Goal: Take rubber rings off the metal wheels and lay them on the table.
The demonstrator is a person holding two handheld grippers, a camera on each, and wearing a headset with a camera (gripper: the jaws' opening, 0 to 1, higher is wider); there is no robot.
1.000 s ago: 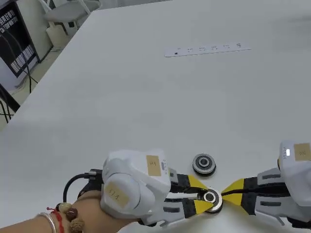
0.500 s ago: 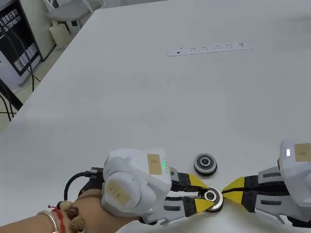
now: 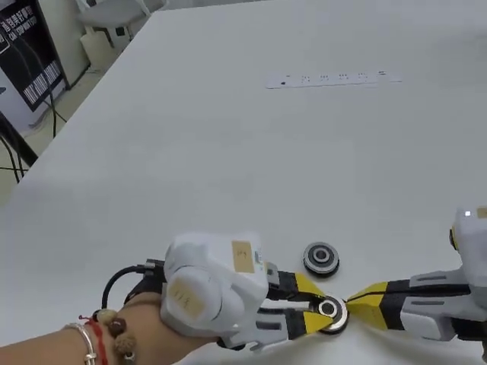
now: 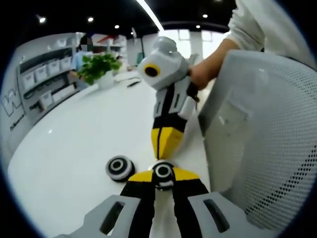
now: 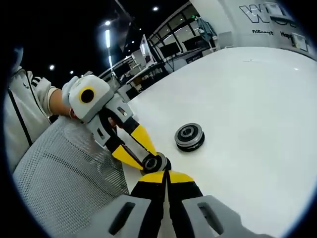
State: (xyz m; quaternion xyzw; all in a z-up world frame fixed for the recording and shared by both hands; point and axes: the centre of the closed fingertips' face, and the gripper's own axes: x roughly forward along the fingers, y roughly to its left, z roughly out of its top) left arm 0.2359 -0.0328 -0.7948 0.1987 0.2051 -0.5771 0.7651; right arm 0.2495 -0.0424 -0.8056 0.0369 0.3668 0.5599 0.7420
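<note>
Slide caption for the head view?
Left gripper clamps a metal wheel; right gripper, jaws shut, touches its rim; second wheel lies nearby.

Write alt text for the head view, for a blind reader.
The left gripper clamps a metal wheel on a white table while the right gripper, shut, touches its rim. A second wheel lies just beyond; a power strip lies farther off.

A large "W" on the wall [image 5: 257,15] — smaller lettering too blurred.

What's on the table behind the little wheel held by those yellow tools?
A second metal wheel lies just behind, untouched; far back, a white power strip. Beneath the held wheel, the tool tips cover the table.
</note>
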